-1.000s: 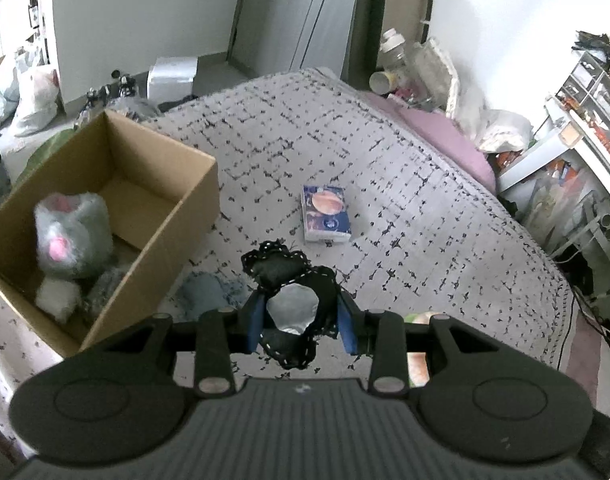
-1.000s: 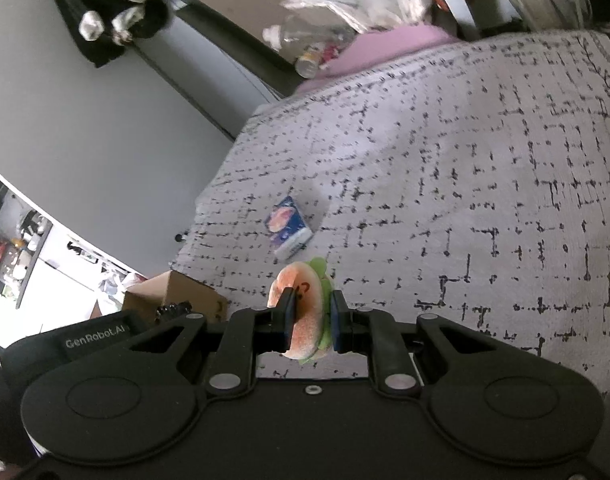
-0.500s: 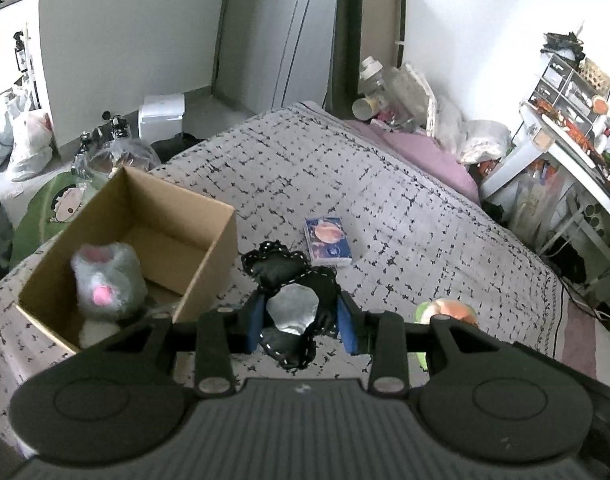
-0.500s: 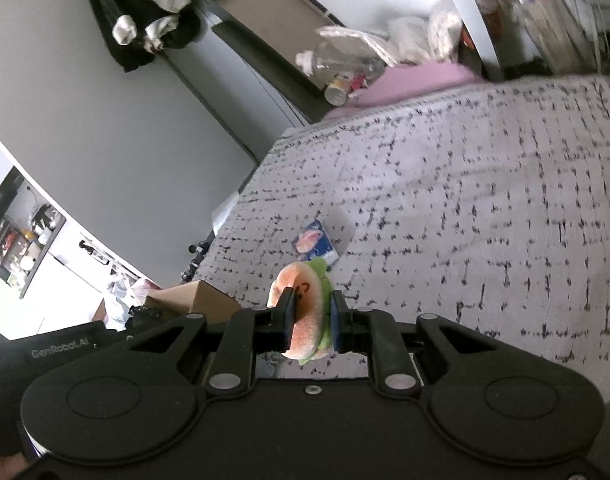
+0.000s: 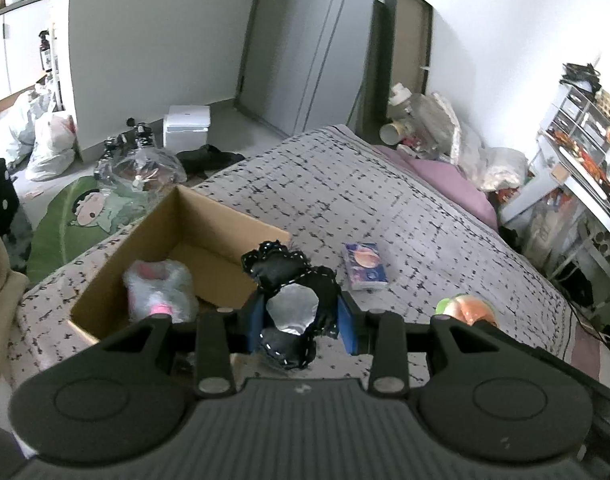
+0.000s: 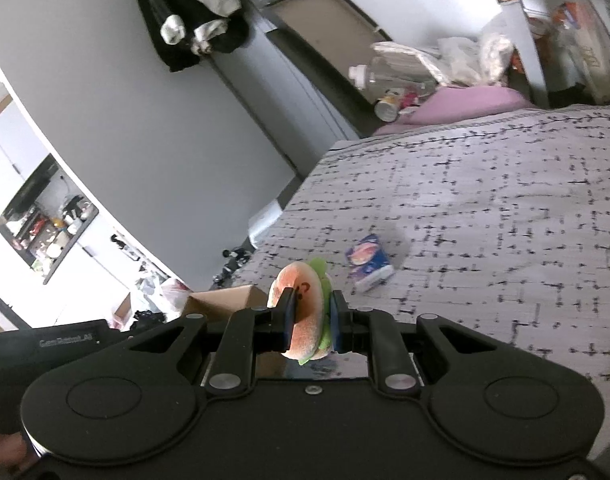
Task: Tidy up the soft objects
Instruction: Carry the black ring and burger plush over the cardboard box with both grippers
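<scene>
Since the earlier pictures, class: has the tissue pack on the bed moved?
No. The tissue pack lies on the same patch of bedspread, beside the cardboard box; only the cameras shifted.

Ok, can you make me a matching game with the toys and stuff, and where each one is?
Things:
1. black plush toy
2. burger plush
3. grey and pink plush
4. tissue pack

Places:
A. in the cardboard box
B. lying on the bed
C. in the left tool
D. in the right tool

Pairs: 1-C, 2-D, 3-A, 4-B
</scene>
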A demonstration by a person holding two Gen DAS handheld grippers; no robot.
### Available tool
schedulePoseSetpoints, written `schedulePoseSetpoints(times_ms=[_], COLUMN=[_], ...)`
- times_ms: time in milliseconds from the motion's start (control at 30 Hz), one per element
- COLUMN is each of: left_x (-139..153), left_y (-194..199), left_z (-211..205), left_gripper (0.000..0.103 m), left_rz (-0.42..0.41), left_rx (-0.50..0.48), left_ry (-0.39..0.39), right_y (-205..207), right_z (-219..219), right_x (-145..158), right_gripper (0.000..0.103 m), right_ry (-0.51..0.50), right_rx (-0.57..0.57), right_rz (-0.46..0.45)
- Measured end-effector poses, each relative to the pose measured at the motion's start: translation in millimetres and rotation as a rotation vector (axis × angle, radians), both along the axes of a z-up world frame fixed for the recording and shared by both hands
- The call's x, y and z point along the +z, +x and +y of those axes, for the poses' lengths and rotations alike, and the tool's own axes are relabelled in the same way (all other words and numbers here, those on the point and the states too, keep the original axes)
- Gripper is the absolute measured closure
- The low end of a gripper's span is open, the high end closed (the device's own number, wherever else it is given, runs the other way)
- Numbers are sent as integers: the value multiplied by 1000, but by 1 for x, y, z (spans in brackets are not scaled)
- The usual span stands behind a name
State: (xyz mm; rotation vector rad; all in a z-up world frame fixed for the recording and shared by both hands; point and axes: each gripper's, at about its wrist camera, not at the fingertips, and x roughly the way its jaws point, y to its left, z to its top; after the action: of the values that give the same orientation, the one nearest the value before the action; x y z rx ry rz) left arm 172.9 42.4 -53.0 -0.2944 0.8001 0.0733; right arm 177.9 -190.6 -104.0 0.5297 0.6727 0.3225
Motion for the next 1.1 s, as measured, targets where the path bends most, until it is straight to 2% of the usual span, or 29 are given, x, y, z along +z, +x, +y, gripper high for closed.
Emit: schedulePoseSetpoints(times_ms=[633, 1100], left_x=[-24, -55], left_y=[25, 54], left_z=[65, 87], left_gripper=[64, 63], left_rz=[32, 82], left_rx=[77, 85], left_ry=[-24, -50], right_y=[22, 39], right_z=[63, 99], right_x=[-5, -14], right_gripper=[85, 85], right_ry=[-5, -39], right_rx=[90, 135], right_rz=[-42, -27])
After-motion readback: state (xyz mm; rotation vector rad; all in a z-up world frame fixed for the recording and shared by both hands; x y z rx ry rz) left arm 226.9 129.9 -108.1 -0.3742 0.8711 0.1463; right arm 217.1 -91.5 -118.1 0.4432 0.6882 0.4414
